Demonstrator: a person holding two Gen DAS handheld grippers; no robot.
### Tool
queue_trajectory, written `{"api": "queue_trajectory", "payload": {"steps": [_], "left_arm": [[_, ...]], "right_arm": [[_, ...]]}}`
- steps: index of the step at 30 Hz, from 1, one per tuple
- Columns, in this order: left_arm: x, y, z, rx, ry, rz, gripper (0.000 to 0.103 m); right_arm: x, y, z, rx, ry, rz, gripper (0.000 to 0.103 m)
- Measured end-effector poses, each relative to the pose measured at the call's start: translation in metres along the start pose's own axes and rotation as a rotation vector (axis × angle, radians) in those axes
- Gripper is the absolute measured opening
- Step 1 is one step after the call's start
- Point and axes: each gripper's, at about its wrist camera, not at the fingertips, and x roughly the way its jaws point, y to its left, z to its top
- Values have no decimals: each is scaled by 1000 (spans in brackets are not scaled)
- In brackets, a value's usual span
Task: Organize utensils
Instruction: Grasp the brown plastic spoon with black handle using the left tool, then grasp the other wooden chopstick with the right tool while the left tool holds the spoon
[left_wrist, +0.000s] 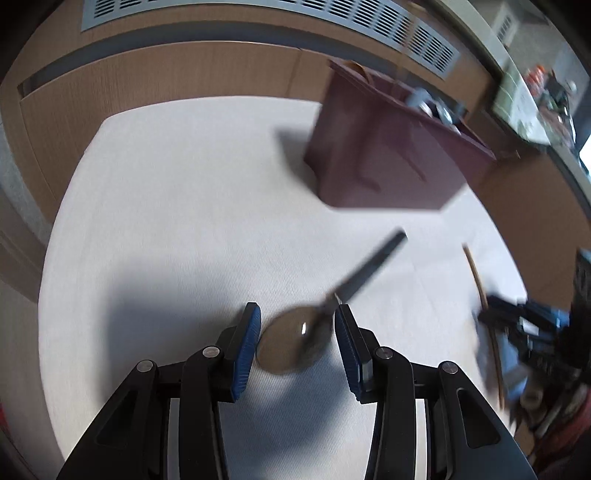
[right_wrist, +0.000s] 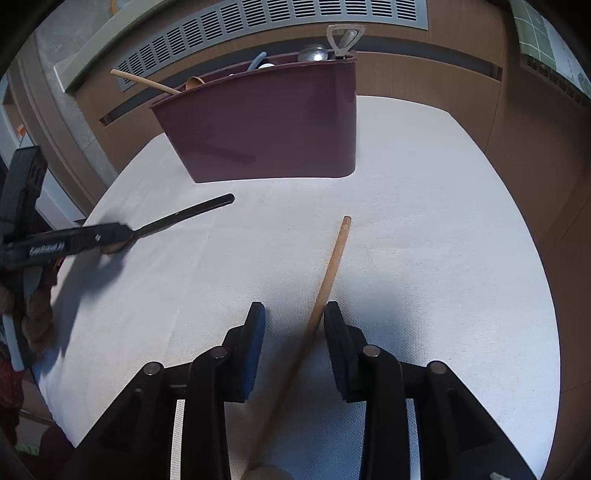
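Note:
A spoon with a black handle (left_wrist: 369, 269) lies on the white cloth. Its bowl (left_wrist: 291, 343) sits between the blue pads of my left gripper (left_wrist: 297, 317), close to the left pad with a slight gap on the right. From the right wrist view, the left gripper (right_wrist: 110, 236) covers that bowl and the black handle (right_wrist: 184, 214) sticks out. My right gripper (right_wrist: 293, 314) is open, and a wooden spoon's handle (right_wrist: 328, 273) runs between its fingers, close to the right one. The maroon holder (right_wrist: 266, 122) (left_wrist: 388, 147) stands behind with several utensils in it.
The white-clothed table (right_wrist: 443, 240) ends just behind the holder against a wooden wall with a grey vent grille (right_wrist: 295, 14). The cloth's edge curves down on the right (right_wrist: 546, 295). A brown braided thing (right_wrist: 37, 314) hangs at the left edge.

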Motion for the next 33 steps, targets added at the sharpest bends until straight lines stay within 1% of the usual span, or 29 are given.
{"api": "queue_trajectory", "payload": {"steps": [2,4,5,9,12,13,15,17,18,20,22,23,27,28,30,33], "left_arm": [[-3,-9,-8,32,8,28,43],[-7,-19,-18,66,22,38,43],[-8,-25,-22,80,31,29,43],[-11,-35,-31,94,46,2,43],[-11,-38,-32,88,51,-13,43],[-10,-39,-31,86,53,-18,43],[-11,-40,-30,84,57,-35,43],[-14,-43,-27,89,43,-41,43],[-15,-43,-26,96,32,-38,43],[-20,-46,-20,113,0,-33,43],[-23,-49,-15,123,-19,-35,43],[-23,-51,-11,133,-29,-33,43],[-19,-61,0,191,-52,-9,43],[-18,-60,2,201,-53,-2,44],[-9,-65,7,227,-44,20,44],[9,-70,15,257,8,31,45]], "right_arm": [[-2,-1,-1,8,1,3,33],[-1,-1,0,32,6,13,38],[-1,-1,0,42,9,19,39],[0,-4,0,82,9,53,51],[-1,-5,-1,110,9,59,51],[-1,-5,-1,114,15,63,53],[-1,-3,-2,106,26,81,59],[-2,1,-2,79,27,73,60],[-2,4,-2,58,26,60,59],[-1,13,-2,-4,23,-3,49],[1,18,0,-53,20,-83,28],[2,19,2,-60,20,-99,25],[8,13,15,-44,40,-107,11],[9,13,17,-51,40,-110,9],[10,13,20,-63,37,-111,9],[5,8,21,-36,23,-91,8]]}}
